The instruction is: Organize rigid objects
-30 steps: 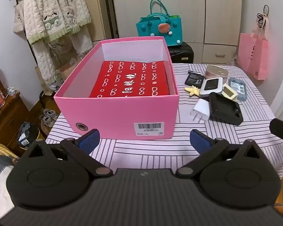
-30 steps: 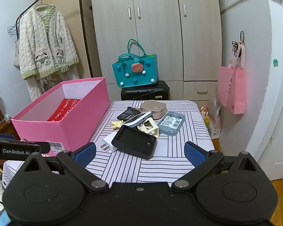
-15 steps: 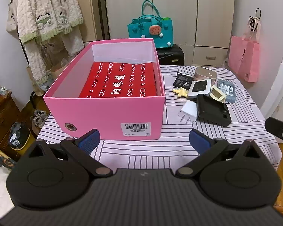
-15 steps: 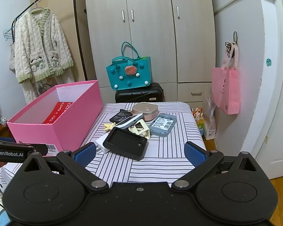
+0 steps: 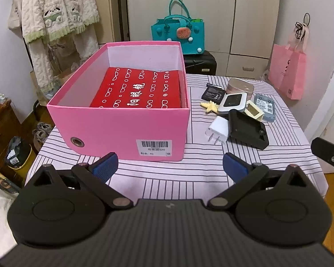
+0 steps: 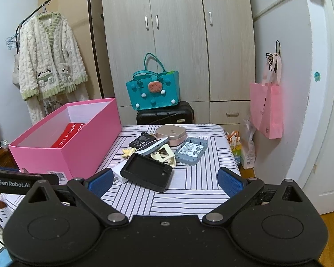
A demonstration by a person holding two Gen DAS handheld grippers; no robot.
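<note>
Left tool (image 5: 170, 165): spread wide, holding nothing, hovering over the near edge of the surface (image 5: 189, 178) and facing the pink box's short end.
Right tool (image 6: 164, 183): equally wide and bare, aimed at the loose pile, probably so either one could start the first pick.
Black tray (image 6: 147, 174): nearest the right tool, lying partly over the white charger (image 5: 218, 131); likely the easiest first grab.
Pile behind: a yellow star (image 5: 209, 107), white router (image 5: 232, 102), blue-grey router (image 6: 191, 150), black battery (image 5: 212, 93), yellow frame (image 5: 253, 111) and round pink case (image 6: 171, 133), touching or overlapping, just beside the box.
Pink box (image 5: 122, 131): open-topped, on the surface's left part.
Box contents: one red printed packet (image 5: 138, 91), lying flat, filling most of the floor; nothing else visible inside.
</note>
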